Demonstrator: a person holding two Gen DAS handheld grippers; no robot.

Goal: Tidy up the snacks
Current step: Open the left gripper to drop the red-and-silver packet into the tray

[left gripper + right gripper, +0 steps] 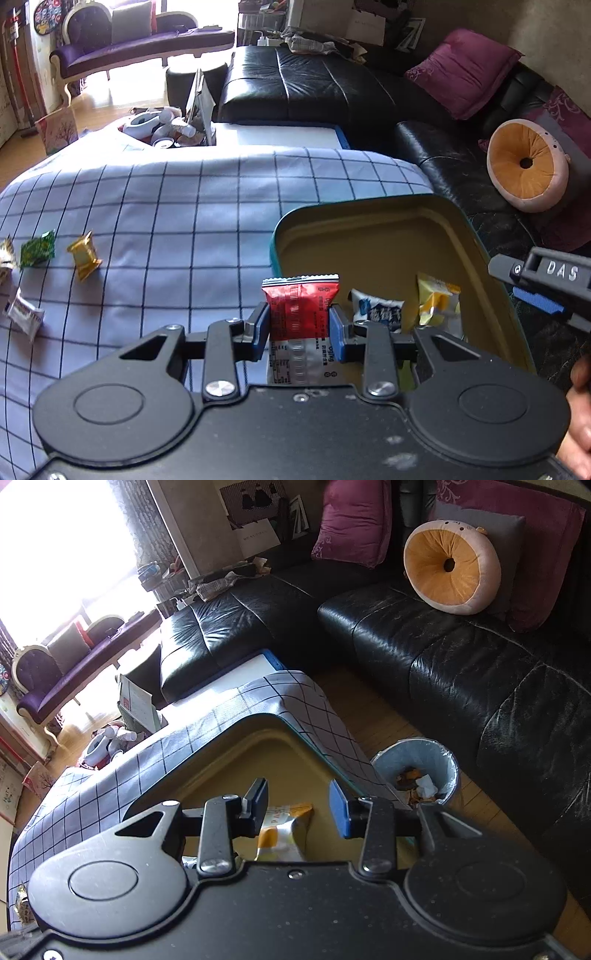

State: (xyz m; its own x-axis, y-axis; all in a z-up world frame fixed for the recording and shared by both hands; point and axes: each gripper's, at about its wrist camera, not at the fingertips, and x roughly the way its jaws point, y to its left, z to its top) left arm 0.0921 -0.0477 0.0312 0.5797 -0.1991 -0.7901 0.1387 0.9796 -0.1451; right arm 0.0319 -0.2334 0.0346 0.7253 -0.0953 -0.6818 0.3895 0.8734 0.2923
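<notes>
Left gripper (299,326): clamped on a red snack packet (301,306), held upright at the near rim of the teal tin (369,236), long axis vertical, crimped end up.
Right gripper (298,806): jaws apart, empty, above the yellow packet (284,829) in the tin.
Tin: also held a blue-and-white packet (378,308).
Worktop (184,206): green (37,249), gold (85,256) and white packets (26,314) remained; sorting judged partly done.
</notes>
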